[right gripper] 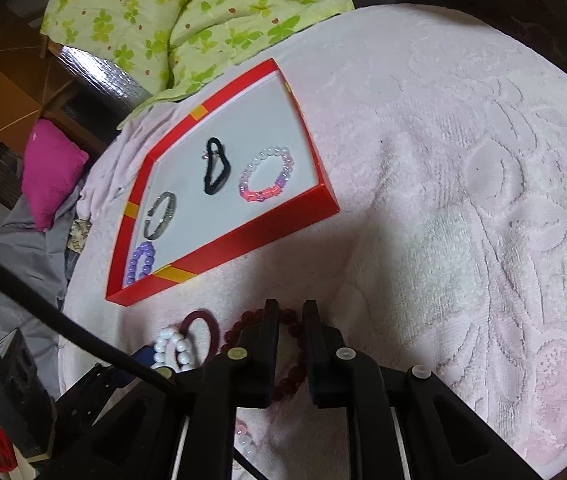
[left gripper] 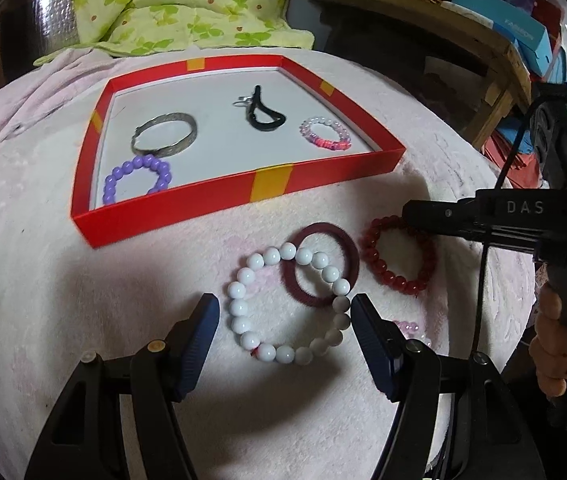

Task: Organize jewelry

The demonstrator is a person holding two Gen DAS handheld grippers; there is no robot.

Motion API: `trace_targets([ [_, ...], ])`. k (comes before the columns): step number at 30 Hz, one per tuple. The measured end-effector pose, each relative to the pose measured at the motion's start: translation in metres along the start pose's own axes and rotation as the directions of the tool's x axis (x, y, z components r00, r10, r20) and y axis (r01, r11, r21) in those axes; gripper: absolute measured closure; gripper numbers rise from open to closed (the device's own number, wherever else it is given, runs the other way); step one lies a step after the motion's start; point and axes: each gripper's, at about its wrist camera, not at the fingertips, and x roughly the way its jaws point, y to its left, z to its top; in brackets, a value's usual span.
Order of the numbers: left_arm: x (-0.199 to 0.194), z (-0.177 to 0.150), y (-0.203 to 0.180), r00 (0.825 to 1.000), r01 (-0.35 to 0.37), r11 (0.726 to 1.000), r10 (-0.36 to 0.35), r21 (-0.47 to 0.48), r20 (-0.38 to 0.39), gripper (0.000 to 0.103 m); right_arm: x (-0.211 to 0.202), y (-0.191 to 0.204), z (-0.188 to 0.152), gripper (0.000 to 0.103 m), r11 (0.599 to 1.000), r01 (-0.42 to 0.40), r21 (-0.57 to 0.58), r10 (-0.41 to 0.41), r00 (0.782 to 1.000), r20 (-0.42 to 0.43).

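A red tray point(left gripper: 187, 210) point(right gripper: 219, 256) lies on the pink blanket, holding a silver bangle point(left gripper: 164, 133), a purple bead bracelet point(left gripper: 137, 178), a black hair tie point(left gripper: 261, 110) and a pink-and-clear bead bracelet point(left gripper: 325, 134) point(right gripper: 267, 178). In front of it lie a white bead bracelet point(left gripper: 289, 304), a maroon ring point(left gripper: 320, 264) and a dark red bead bracelet point(left gripper: 397, 258) point(right gripper: 295, 376). My left gripper point(left gripper: 283, 312) is open, its jaws on either side of the white bracelet. My right gripper point(right gripper: 290, 308) is over the red bracelet's rim, jaws narrowly apart; it also shows in the left wrist view point(left gripper: 415, 216).
A pale pink bead bracelet point(left gripper: 413, 330) lies partly hidden behind my left gripper's right finger. A green floral quilt point(left gripper: 179, 4) is bunched behind the tray. A wooden shelf with a basket and blue boxes point(left gripper: 499, 28) stands at the right. A magenta cushion point(right gripper: 51, 172) lies off the bed's left.
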Motion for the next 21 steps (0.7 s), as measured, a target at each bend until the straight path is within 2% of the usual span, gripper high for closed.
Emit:
trace_targets([
  [1,-0.001,-0.001,0.002,1.000,0.007,1.000,-0.007,-0.007,-0.001,0.034,0.003,-0.001,0.000,0.077,1.000,-0.002,0.005,0.002,1.000,-0.010],
  [2,-0.003,-0.002,0.003,1.000,0.012,1.000,-0.012,-0.013,-0.003,0.034,0.005,-0.001,0.000,0.076,1.000,-0.009,0.009,0.010,1.000,-0.014],
  [16,-0.015,-0.016,0.023,0.999,-0.029,0.999,0.028,-0.041,-0.028,0.036,0.010,0.011,-0.006,0.075,0.997,0.053,-0.060,-0.052,0.998,0.018],
  [21,-0.018,-0.020,0.026,0.998,-0.051,0.998,0.050,-0.026,-0.036,0.050,0.011,0.008,-0.006,0.075,0.999,0.038,-0.033,-0.037,0.999,0.021],
])
